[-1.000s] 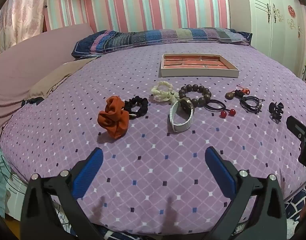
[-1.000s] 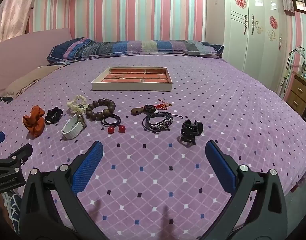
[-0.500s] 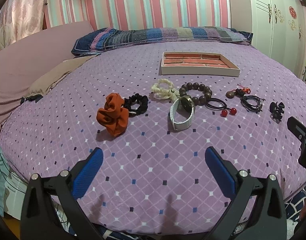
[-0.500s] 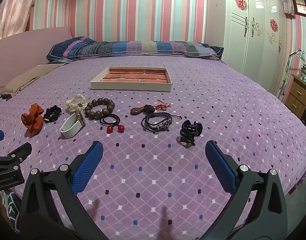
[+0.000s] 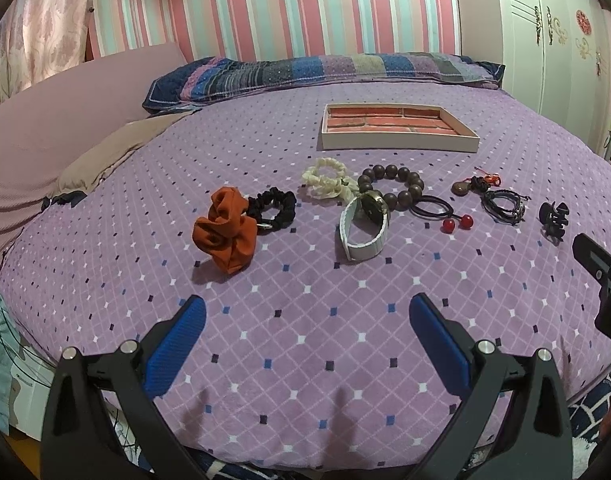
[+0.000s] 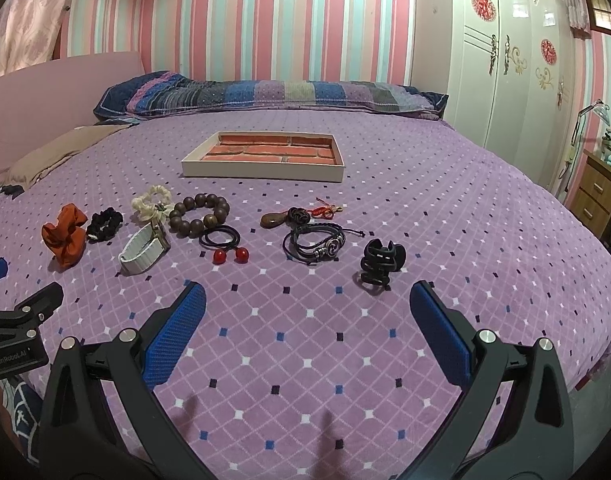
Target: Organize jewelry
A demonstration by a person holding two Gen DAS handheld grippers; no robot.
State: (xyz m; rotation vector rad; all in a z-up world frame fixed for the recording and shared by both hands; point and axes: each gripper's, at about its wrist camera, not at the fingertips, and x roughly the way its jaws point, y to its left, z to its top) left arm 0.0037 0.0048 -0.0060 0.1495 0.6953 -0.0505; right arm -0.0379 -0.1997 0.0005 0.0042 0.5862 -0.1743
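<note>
Bed (image 6: 445, 208): tray (image 6: 261, 170) lying mid-bed. In front of tray: scrunchies, bead bracelet (image 6: 199, 214), watch (image 6: 143, 250), hair clip (image 6: 381, 264). Left gripper (image 5: 305, 330) and right gripper (image 6: 305, 320): jaws spread, empty.

bedspread (image 5: 305, 360): matt, soft cloth
bead bracelet (image 6: 199, 212): polished wood (dark)
red balls (image 6: 229, 256): glossy
orange scrunchie (image 5: 225, 234): crumpled cloth
tray (image 6: 261, 170): matt rim, brick-print lining

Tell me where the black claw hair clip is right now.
The black claw hair clip lies at the right end of the row on the purple bedspread, just right of the black cord bracelet and ahead of the right gripper.
</note>
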